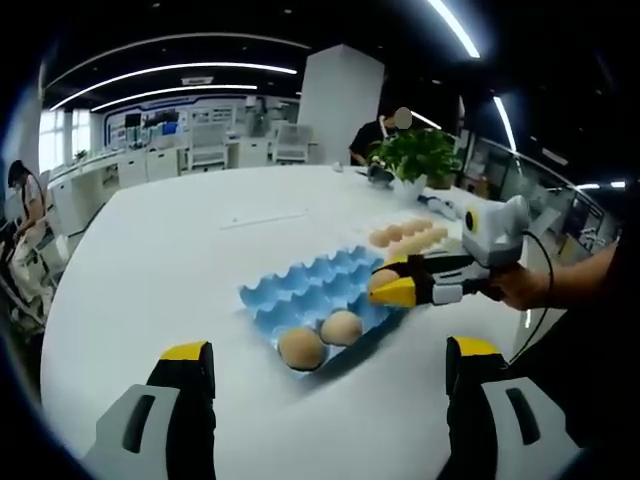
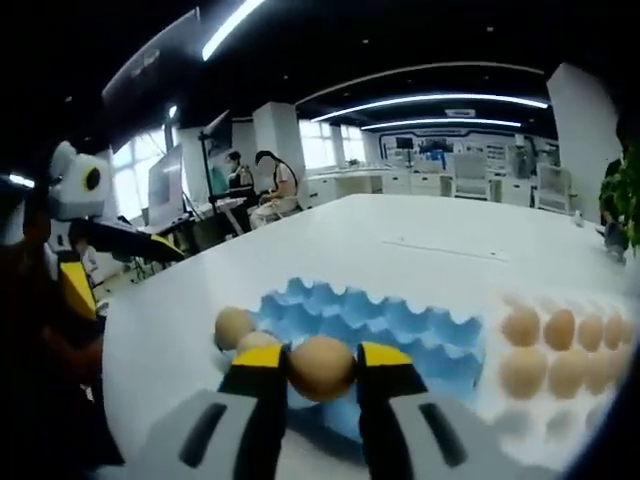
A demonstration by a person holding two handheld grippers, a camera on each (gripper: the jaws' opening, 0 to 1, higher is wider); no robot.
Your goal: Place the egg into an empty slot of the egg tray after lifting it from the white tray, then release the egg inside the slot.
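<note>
- Egg sits pinched between the yellow tips of the right tongs, gripped across its middle so it cannot roll out on the way down; the left gripper view shows it too, at the tip of those tongs above the near right part of the blue egg tray.
- Right tongs are closed on the egg and held roughly level over the tray's near edge, which I judge to be the carrying step: the egg is lifted and brought over, but not yet lowered into a slot or let go.
- Left tongs stand wide apart with nothing between them, held back from the tray, probably to stay out of the way while the other hand works.
- Blue egg tray lies flat on the white table, with two eggs already seated at one end; most other slots look empty, so a free slot is close under the held egg.
- White tray lies just beside the blue one, holding rows of eggs waiting their turn; its closeness keeps each carry short.
- Next move likely calls for a gentle descent into an open cup before opening, since a drop from height could crack the shell.
- Potted plant stands at the far side of the table, well apart.
</note>
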